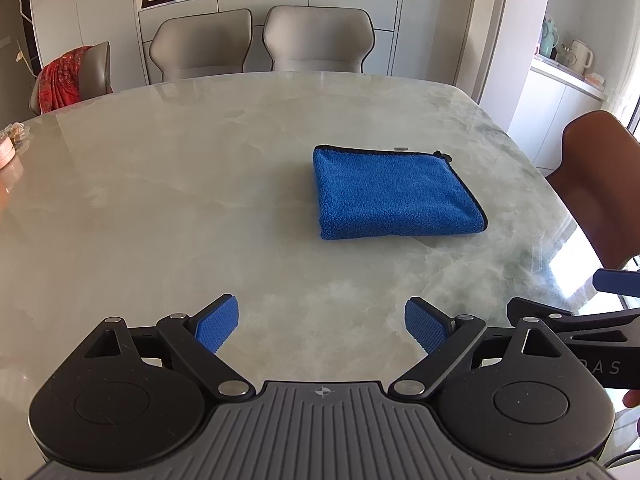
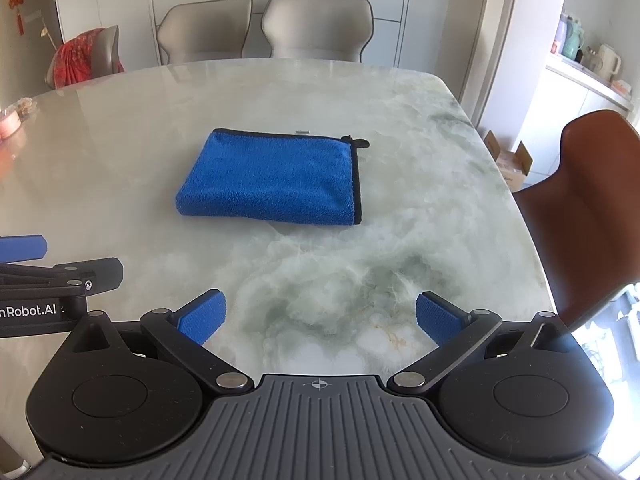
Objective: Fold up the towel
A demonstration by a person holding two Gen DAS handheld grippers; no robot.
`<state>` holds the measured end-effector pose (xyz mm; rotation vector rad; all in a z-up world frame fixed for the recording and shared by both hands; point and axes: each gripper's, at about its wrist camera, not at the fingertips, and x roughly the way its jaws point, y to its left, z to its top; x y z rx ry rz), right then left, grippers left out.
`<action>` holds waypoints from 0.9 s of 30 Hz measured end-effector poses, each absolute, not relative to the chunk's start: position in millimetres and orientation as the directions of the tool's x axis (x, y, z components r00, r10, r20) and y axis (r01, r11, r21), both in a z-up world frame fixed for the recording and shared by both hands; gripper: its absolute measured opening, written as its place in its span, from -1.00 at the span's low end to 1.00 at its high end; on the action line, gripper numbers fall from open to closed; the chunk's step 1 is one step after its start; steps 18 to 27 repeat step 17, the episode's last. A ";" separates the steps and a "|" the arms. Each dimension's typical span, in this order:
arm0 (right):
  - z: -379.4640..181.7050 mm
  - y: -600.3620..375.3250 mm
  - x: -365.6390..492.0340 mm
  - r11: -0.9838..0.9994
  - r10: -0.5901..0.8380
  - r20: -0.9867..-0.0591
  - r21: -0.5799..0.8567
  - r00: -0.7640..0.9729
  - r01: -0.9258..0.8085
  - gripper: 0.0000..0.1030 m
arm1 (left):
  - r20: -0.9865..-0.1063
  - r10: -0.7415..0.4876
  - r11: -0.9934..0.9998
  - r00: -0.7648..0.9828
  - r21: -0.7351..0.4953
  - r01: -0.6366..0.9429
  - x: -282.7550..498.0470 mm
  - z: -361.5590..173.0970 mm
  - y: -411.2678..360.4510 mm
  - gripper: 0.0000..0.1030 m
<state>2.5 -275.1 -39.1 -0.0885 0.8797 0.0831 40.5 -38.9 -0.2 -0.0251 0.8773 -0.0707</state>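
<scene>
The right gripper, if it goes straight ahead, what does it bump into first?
Probably the folded blue terry towel. The open right gripper points slightly right of its middle, with only bare marble table between. Held high, it might pass over towards the grey chairs.

The folded towel [image 2: 272,180] lies on the table [image 2: 360,264], ahead of both grippers, the left gripper [image 1: 322,326] and right gripper [image 2: 320,318] side by side near the table's front edge, with two chairs [image 2: 264,26] behind the table and another chair [image 2: 592,208] at its right.
</scene>
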 end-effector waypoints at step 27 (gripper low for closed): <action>-40.7 -274.3 2.0 0.992 0.035 -0.775 -0.049 0.631 -0.115 0.99 | -0.763 -0.048 0.999 0.645 -0.031 0.038 39.8 -0.9 -39.8 0.81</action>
